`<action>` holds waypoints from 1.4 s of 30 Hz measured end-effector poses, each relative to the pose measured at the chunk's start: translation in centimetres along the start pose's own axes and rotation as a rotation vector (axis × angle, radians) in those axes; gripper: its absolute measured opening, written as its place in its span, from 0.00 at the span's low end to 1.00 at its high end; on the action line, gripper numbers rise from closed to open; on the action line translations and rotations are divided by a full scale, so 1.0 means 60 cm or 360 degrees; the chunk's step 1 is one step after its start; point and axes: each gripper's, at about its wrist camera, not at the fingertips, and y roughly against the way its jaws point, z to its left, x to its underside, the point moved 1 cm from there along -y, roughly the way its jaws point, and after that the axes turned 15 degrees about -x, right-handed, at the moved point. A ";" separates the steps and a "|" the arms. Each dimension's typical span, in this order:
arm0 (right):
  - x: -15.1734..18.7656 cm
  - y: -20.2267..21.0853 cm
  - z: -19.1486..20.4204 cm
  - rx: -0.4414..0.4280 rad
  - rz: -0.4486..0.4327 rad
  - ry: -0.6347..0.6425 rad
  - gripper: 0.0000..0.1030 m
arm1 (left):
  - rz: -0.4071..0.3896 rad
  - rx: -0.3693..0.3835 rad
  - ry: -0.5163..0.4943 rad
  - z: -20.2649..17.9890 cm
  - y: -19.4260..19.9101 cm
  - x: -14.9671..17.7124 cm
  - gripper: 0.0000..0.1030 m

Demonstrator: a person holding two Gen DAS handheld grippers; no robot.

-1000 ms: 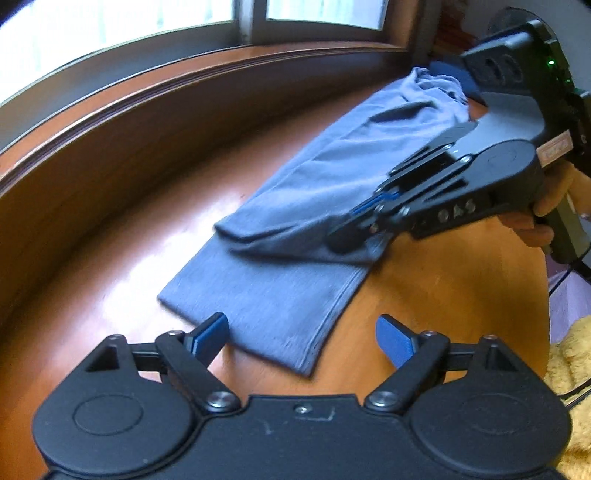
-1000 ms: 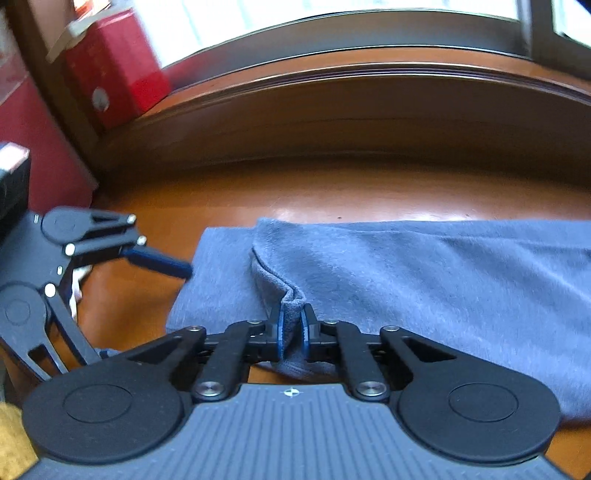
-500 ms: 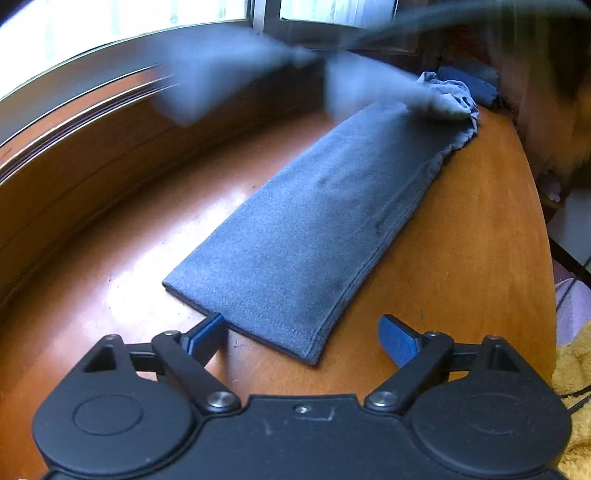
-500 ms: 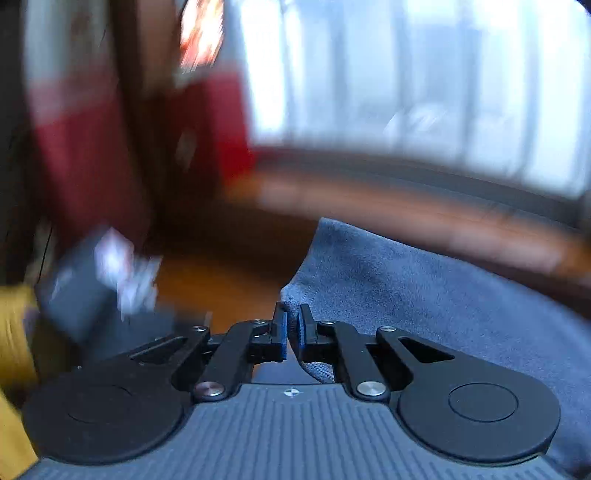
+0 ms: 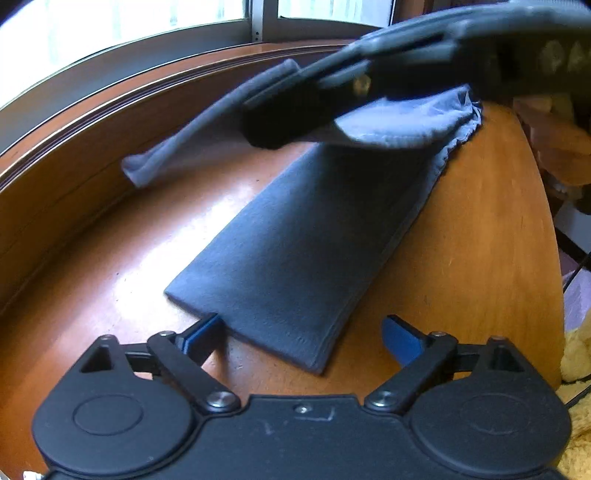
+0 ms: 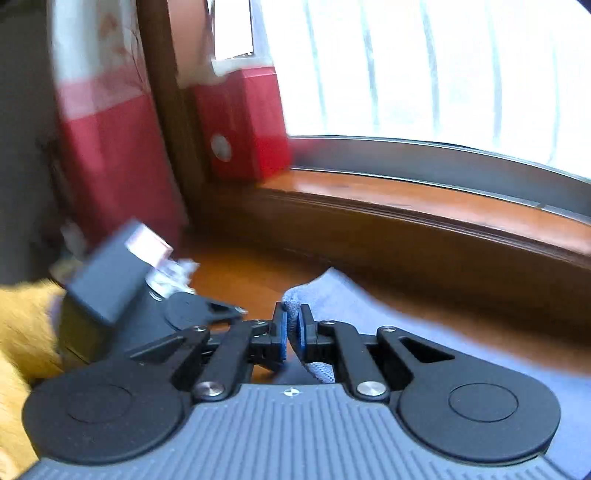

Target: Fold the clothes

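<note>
Blue-grey trousers [image 5: 295, 251] lie lengthwise on a polished wooden tabletop [image 5: 480, 258] that curves beneath a window [image 5: 129, 33]. One leg rests flat, its hemmed end nearest the left wrist camera. The other leg is lifted off the surface and hangs in the air over the far half of the tabletop, toward the window ledge.

The right hand-held gripper [image 6: 291, 332] is clenched on an edge of that raised fabric; in its own view the two blue pads pinch a fold of cloth between them. Seen from the left wrist camera, it crosses the top of the picture as a blurred dark shape, so it appears to be moving. Holding the cloth by its edge probably lets the leg be carried across and laid over the flat one.

The left hand-held gripper [image 5: 306, 336] hovers low at the near hem with its jaws opening wide. The hem lies between the blue fingers [image 5: 400, 338], but the pads do not press on it. Its place suggests readiness to pin or catch that end while the fold is made.

A red box [image 6: 240, 125] stands on the window ledge. Yellow fluffy fabric [image 5: 576, 376] shows at the right edge.
</note>
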 end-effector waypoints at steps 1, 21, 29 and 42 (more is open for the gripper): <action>0.008 -0.017 -0.004 -0.0043 0.0044 -0.0027 0.05 | -0.0004 -0.0004 -0.0011 -0.002 -0.001 0.001 0.92; 0.077 -0.166 0.019 -0.0231 0.0343 -0.0120 0.06 | 0.0079 -0.0124 0.0001 0.006 0.033 0.028 0.94; 0.079 -0.205 0.057 -0.0240 0.0324 -0.0152 0.44 | 0.0034 -0.0213 -0.0004 -0.018 0.055 0.008 0.95; 0.101 -0.050 0.033 0.0557 -0.0068 -0.0482 0.63 | -0.0009 -0.0253 0.0234 -0.028 0.068 -0.018 0.95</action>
